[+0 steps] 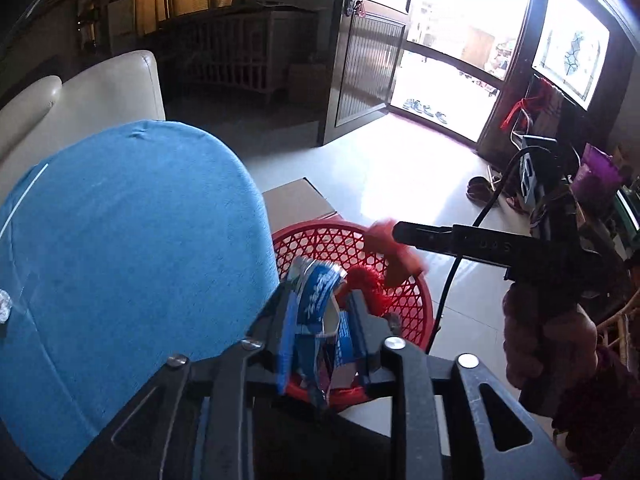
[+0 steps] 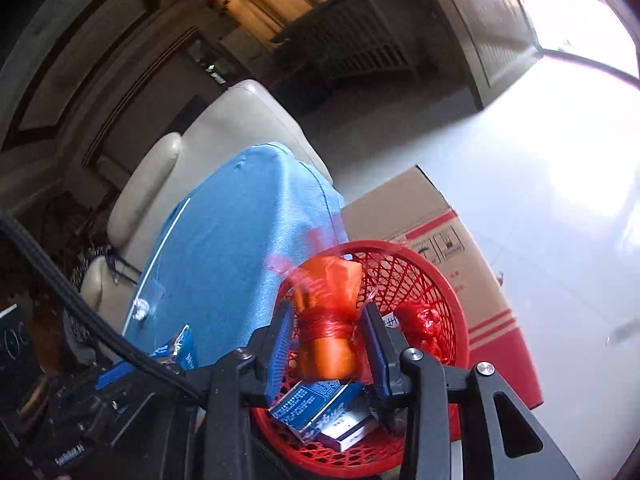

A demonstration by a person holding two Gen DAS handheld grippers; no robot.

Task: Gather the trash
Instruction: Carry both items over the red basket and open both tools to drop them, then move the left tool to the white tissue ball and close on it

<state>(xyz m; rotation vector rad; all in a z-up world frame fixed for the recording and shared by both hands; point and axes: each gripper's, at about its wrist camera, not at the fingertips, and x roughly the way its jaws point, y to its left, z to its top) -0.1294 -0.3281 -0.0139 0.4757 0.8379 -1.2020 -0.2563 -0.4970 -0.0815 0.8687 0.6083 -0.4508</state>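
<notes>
A red mesh basket [image 1: 404,304] stands on the floor beside a blue-covered table [image 1: 132,248]. My left gripper [image 1: 320,304] is shut on a crushed blue and white packet [image 1: 320,300] and holds it over the basket's near rim. My right gripper [image 2: 328,324] is shut on an orange plastic bag bundle [image 2: 330,312] tied with red string, above the basket [image 2: 424,272]. The bundle also shows in the left wrist view [image 1: 394,256], blurred. A blue box [image 2: 320,412] and a red crumpled bag [image 2: 420,324] lie inside the basket.
A cardboard box [image 2: 452,248] with red stripes stands behind the basket. A cream sofa [image 1: 84,96] is behind the blue table. A small clear scrap [image 1: 4,306] lies on the blue cover. An open doorway [image 1: 440,60] is across the tiled floor.
</notes>
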